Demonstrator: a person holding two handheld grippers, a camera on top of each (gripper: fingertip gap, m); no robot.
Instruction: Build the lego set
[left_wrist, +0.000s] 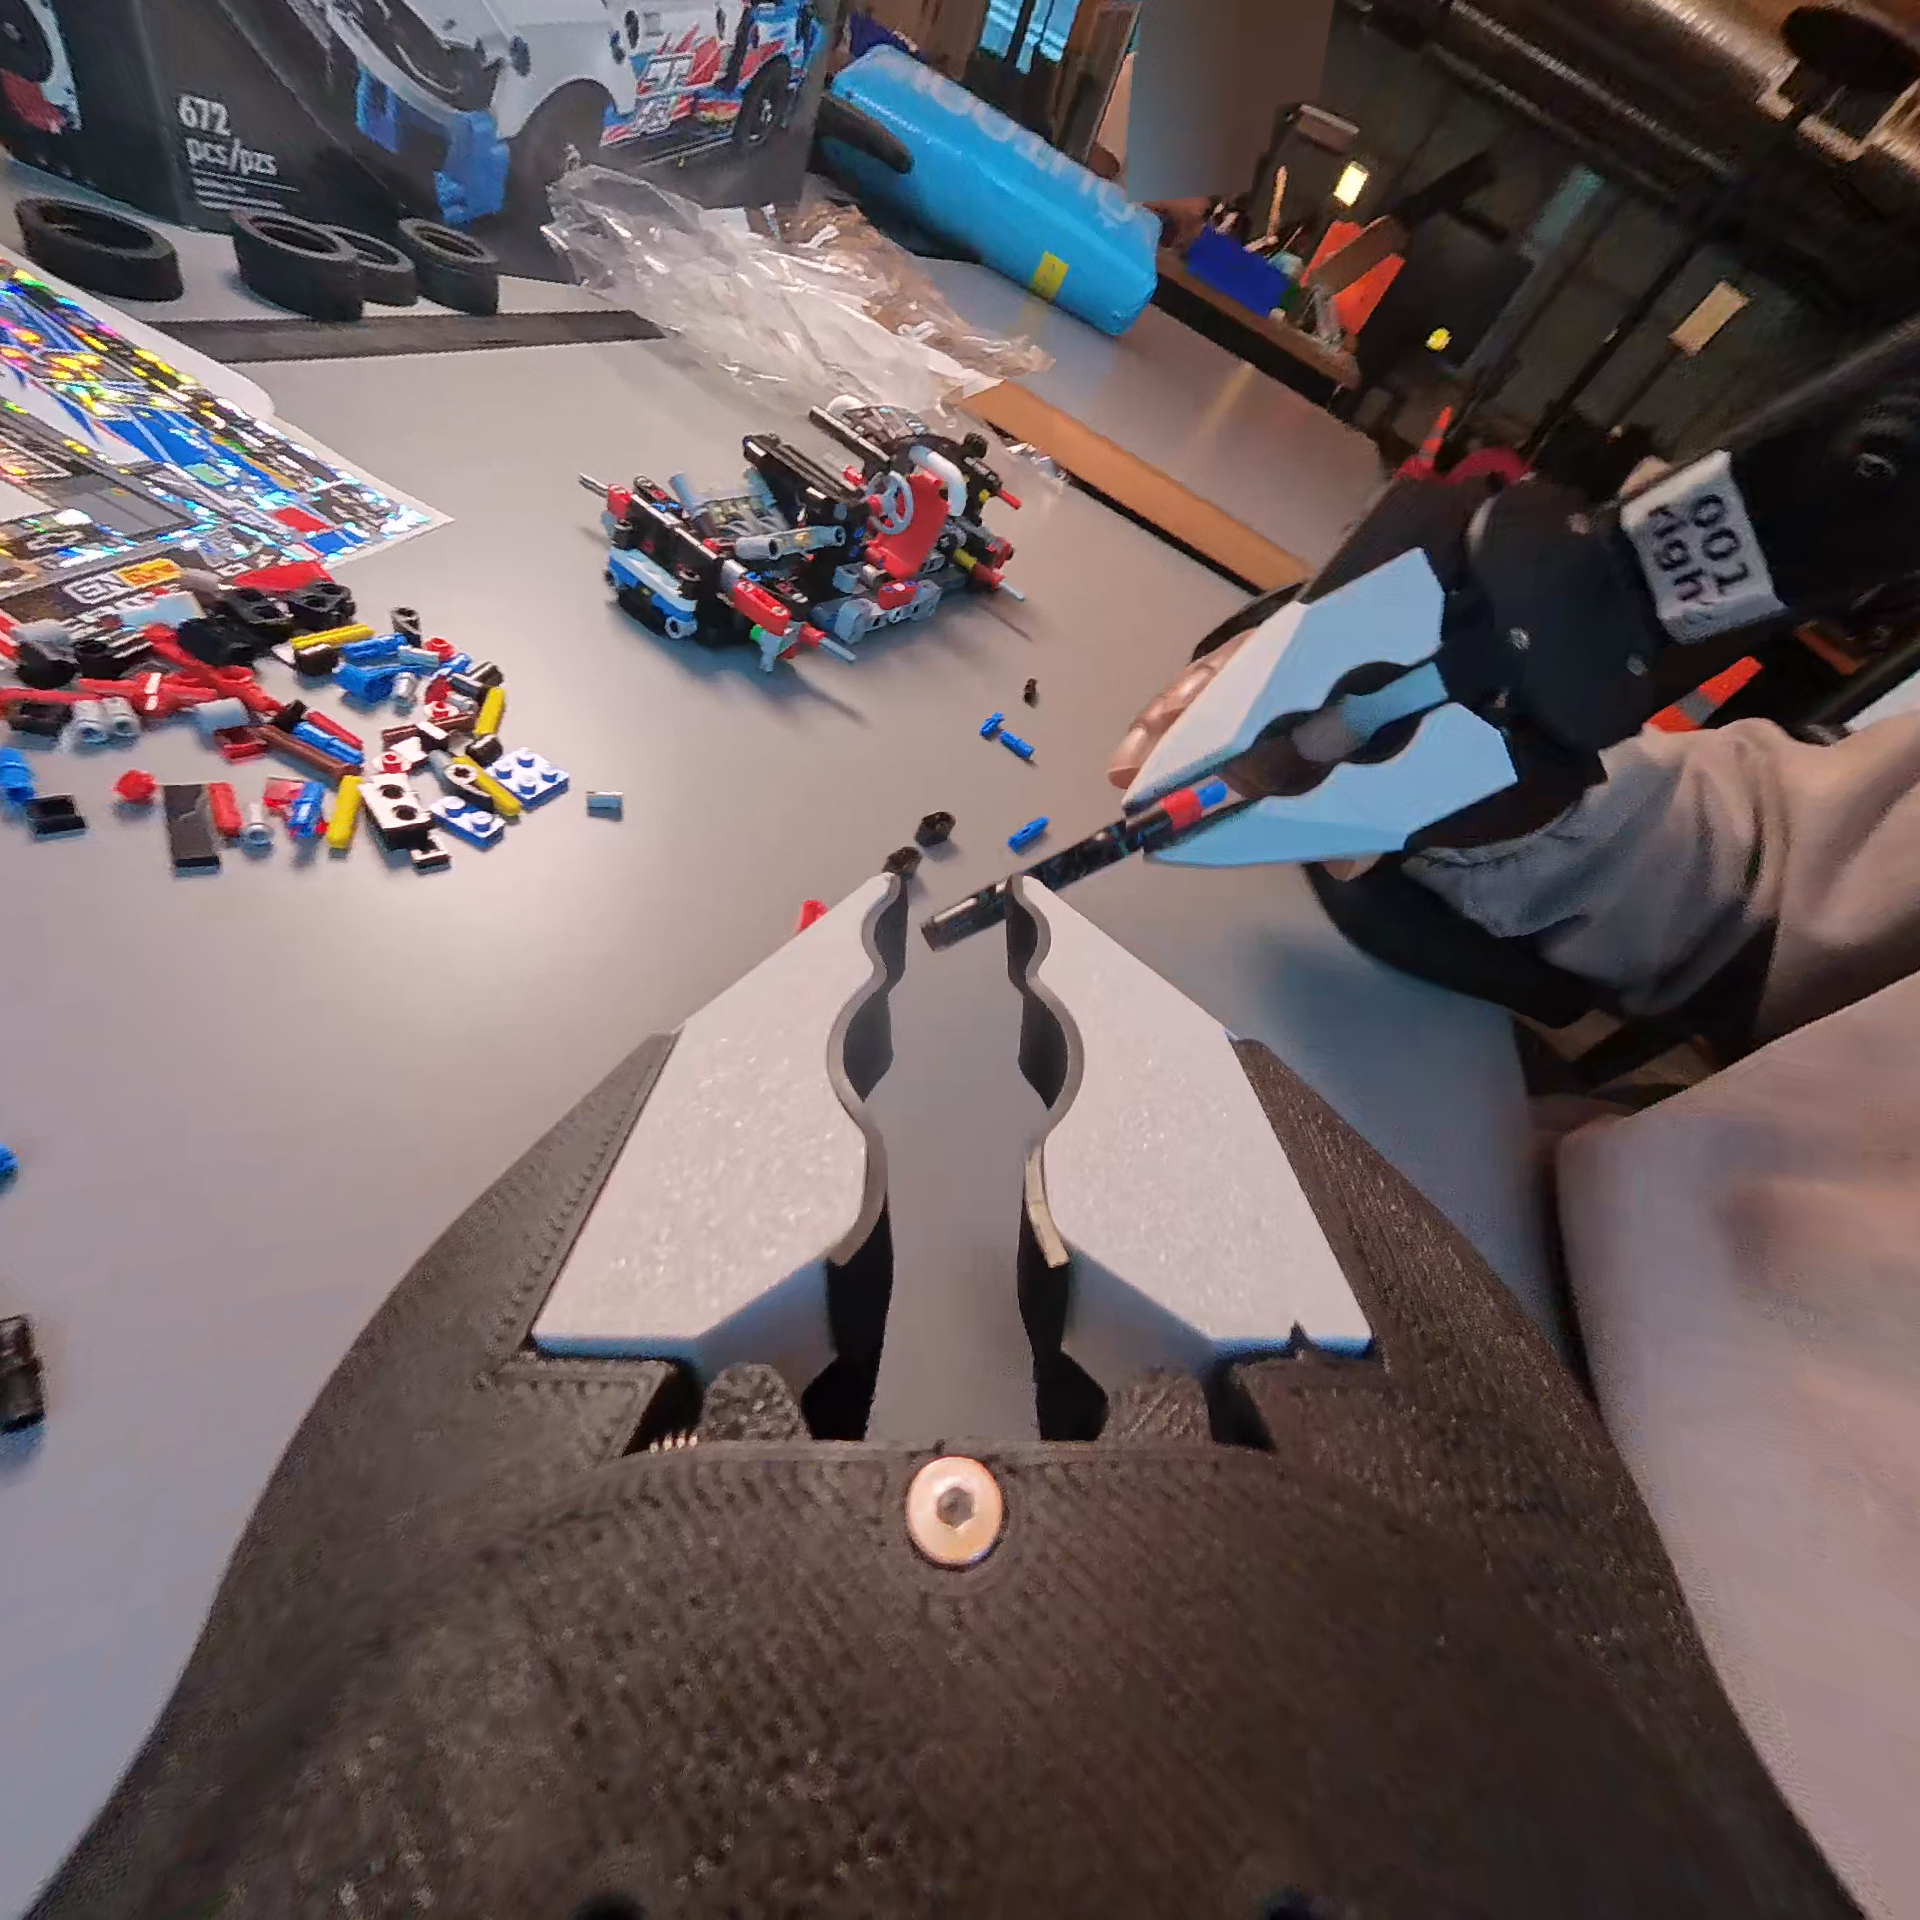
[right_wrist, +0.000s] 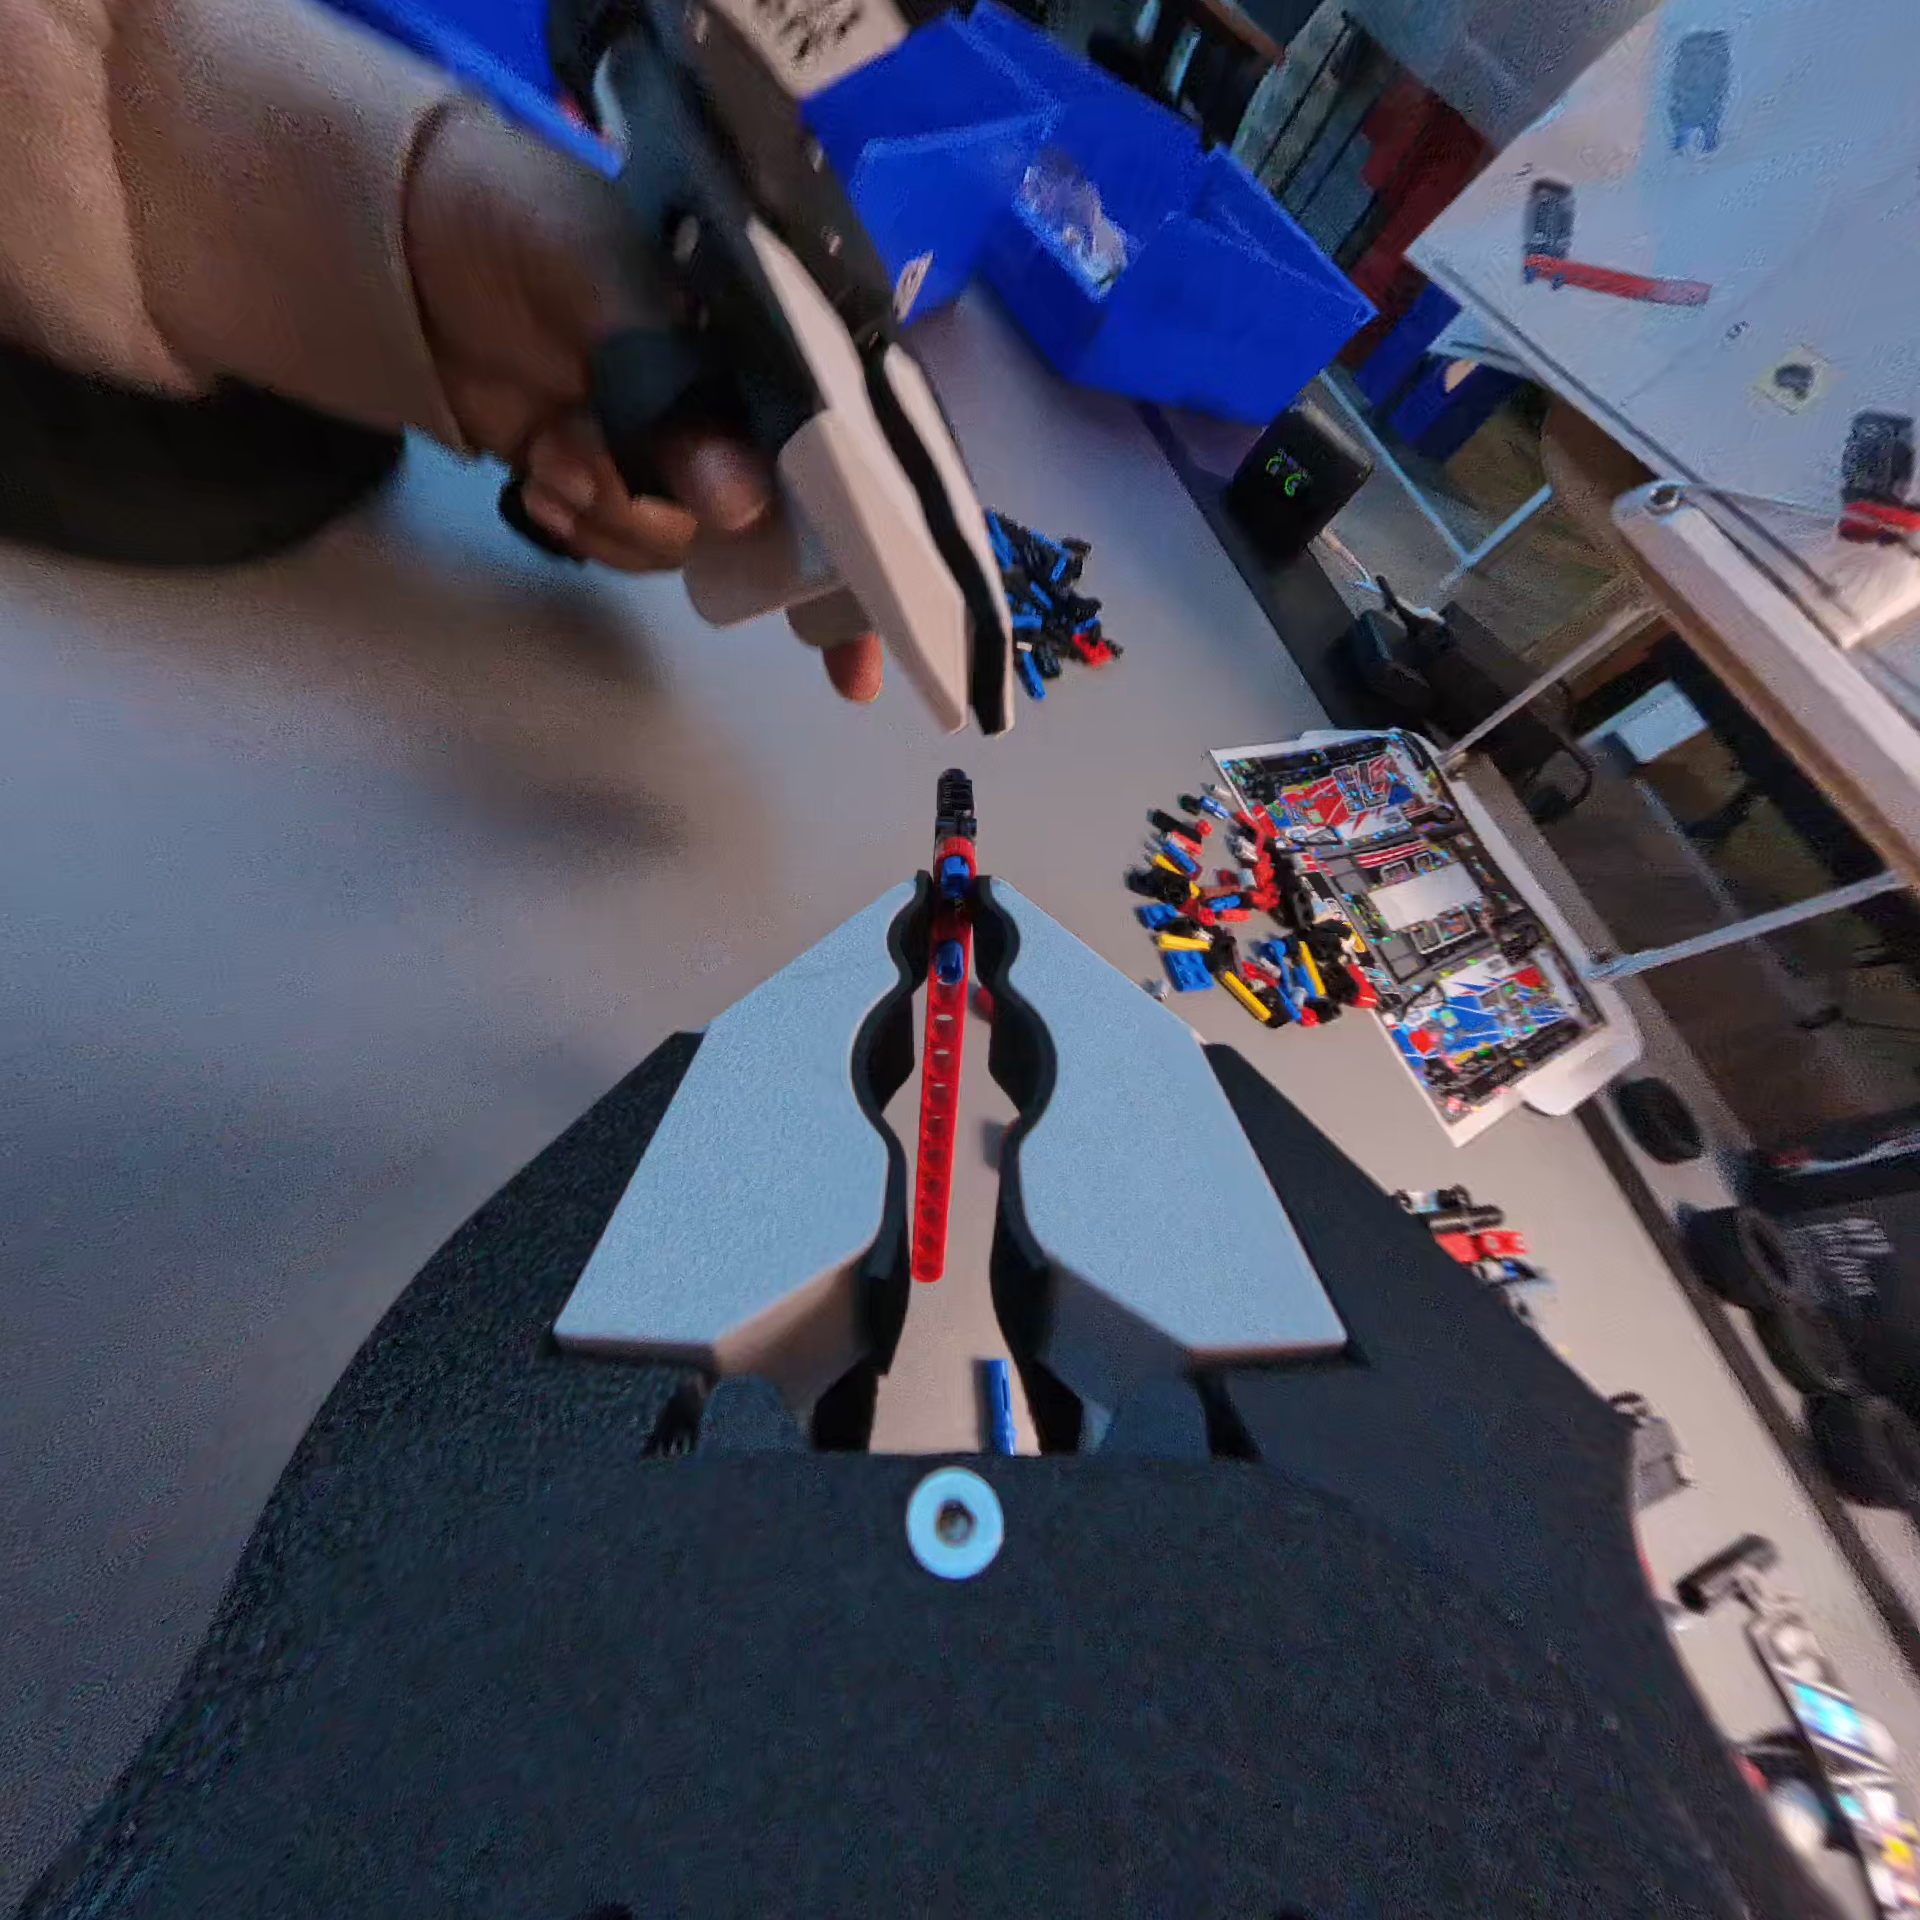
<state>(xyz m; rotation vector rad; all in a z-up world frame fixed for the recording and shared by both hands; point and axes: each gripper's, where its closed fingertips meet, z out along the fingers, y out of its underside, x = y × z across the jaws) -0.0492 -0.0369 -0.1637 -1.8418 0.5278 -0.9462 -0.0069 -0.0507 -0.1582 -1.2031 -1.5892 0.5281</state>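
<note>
My right gripper (right_wrist: 956, 896) is shut on a long red holed beam (right_wrist: 940, 1091) with blue pins and a black piece at its front end. In the left wrist view the right gripper (left_wrist: 1148, 821) comes in from the right, held above the grey table (left_wrist: 520, 1039). The beam's black end (left_wrist: 966, 920) pokes between the fingertips of my left gripper (left_wrist: 956, 894), which is open. The left gripper (right_wrist: 982, 717) also shows in the right wrist view, just beyond the beam's tip. The partly built car chassis (left_wrist: 810, 530) stands farther back on the table.
A pile of loose pieces (left_wrist: 291, 717) lies left, by a shiny sticker sheet (left_wrist: 156, 468). Tyres (left_wrist: 301, 260), the set's box (left_wrist: 416, 94) and a clear bag (left_wrist: 748, 281) stand behind. Small pins (left_wrist: 1006, 732) lie near the grippers. Blue bins (right_wrist: 1122, 239) stand beyond. Tip to tip, the grippers are about 5 centimetres apart.
</note>
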